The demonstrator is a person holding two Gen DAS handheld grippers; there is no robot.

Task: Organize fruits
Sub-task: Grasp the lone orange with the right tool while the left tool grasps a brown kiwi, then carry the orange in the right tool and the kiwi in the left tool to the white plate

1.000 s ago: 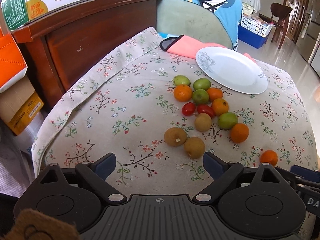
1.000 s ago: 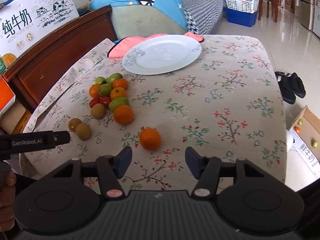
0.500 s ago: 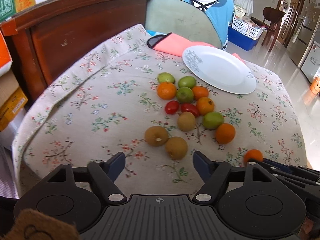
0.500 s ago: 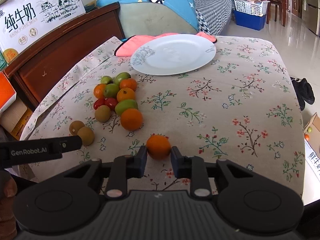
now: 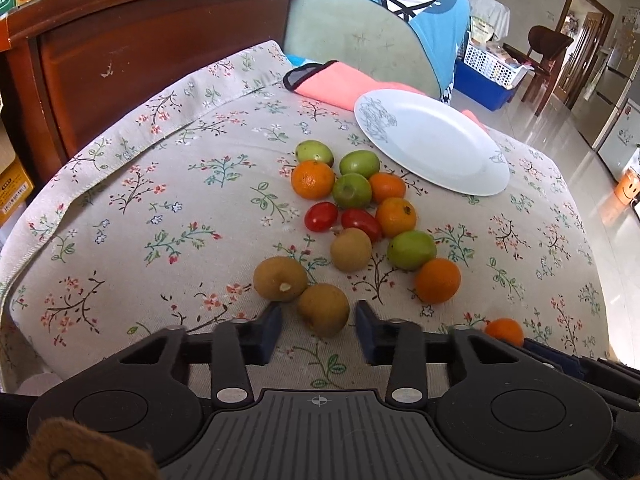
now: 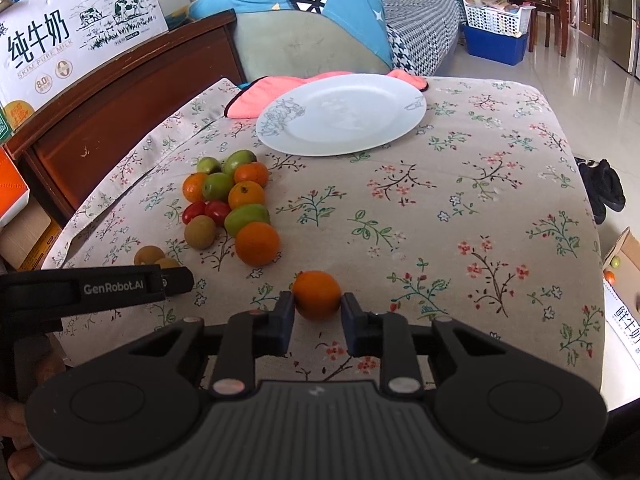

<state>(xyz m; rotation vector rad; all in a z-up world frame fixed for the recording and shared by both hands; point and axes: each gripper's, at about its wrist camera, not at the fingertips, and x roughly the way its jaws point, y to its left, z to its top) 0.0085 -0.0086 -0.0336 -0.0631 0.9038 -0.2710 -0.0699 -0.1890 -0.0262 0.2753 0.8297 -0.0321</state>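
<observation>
Several oranges, green fruits, brown fruits and two red tomatoes lie in a cluster (image 5: 356, 208) on the floral tablecloth (image 5: 160, 220). A white plate (image 5: 432, 140) lies behind them, empty; it also shows in the right wrist view (image 6: 340, 114). My left gripper (image 5: 318, 330) is open, its fingers on either side of a brown fruit (image 5: 323, 309). My right gripper (image 6: 316, 318) is shut on a lone orange (image 6: 317, 294) near the front of the table; the same orange shows at the left wrist view's lower right (image 5: 506, 330).
A pink cloth (image 6: 256, 94) lies under the plate's far edge. A wooden headboard (image 5: 140, 52) and cartons stand at the left. A sofa with a blue cover (image 6: 304, 20) is behind the table. Shoes (image 6: 604, 188) lie on the floor at the right.
The right gripper closed on the lone orange. The left gripper moved forward to the nearest brown fruit and narrowed its opening around it.
</observation>
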